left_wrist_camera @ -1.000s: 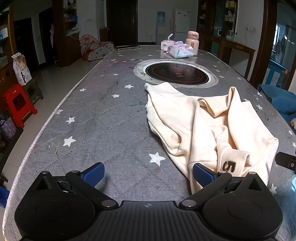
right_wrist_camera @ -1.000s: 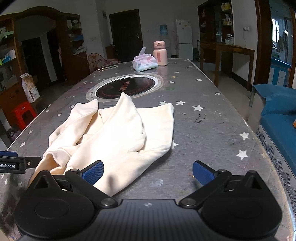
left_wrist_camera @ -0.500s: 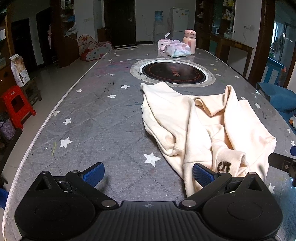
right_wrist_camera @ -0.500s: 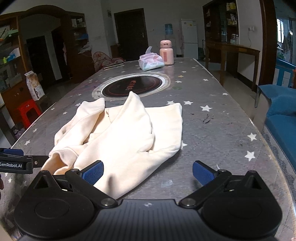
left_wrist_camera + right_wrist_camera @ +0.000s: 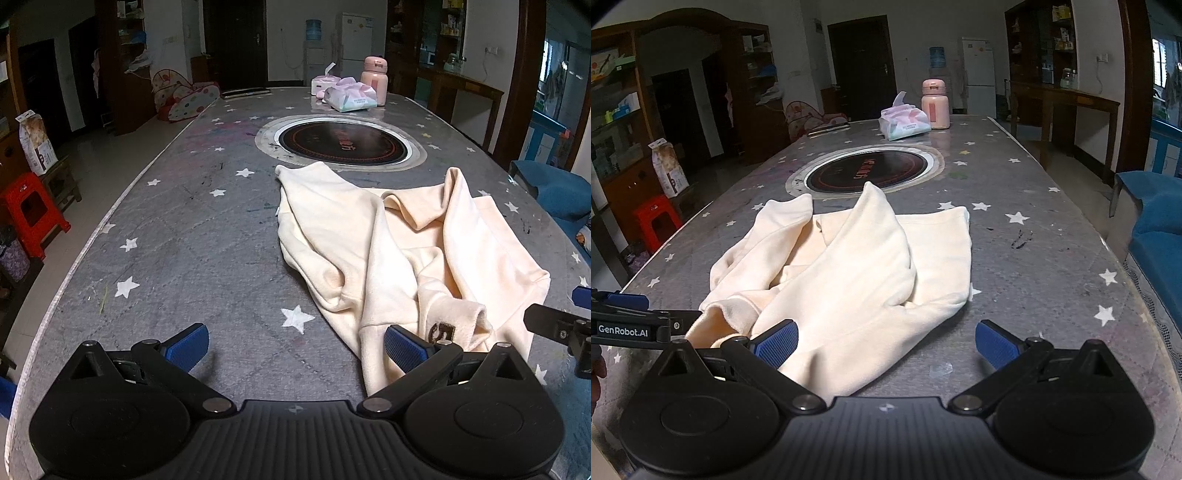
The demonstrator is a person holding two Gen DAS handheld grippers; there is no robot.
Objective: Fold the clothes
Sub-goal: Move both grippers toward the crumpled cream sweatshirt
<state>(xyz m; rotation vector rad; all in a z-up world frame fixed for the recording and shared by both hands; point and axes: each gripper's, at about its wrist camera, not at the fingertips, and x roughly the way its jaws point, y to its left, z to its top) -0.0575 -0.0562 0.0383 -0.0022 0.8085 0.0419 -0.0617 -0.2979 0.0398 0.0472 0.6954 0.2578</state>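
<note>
A cream sweatshirt point(image 5: 399, 243) lies crumpled on the grey star-patterned table point(image 5: 184, 236), with a brown "5" patch point(image 5: 441, 331) on a cuff at its near edge. My left gripper point(image 5: 295, 341) is open and low over the table, its right finger beside that cuff. In the right wrist view the same sweatshirt point(image 5: 849, 273) spreads ahead. My right gripper point(image 5: 886, 341) is open too, its left finger over the garment's near hem. Each gripper shows at the edge of the other's view.
A round black hob point(image 5: 341, 142) is set in the table beyond the sweatshirt. Tissue packs point(image 5: 352, 96) and a pink bottle point(image 5: 373, 79) stand at the far end. A red stool point(image 5: 27, 208) is on the floor left, a blue seat point(image 5: 1156, 236) on the right.
Both grippers have drifted slightly, so the sweatshirt sits a little lower and nearer in both views. Their jaws stay open and the garment lies as before.
</note>
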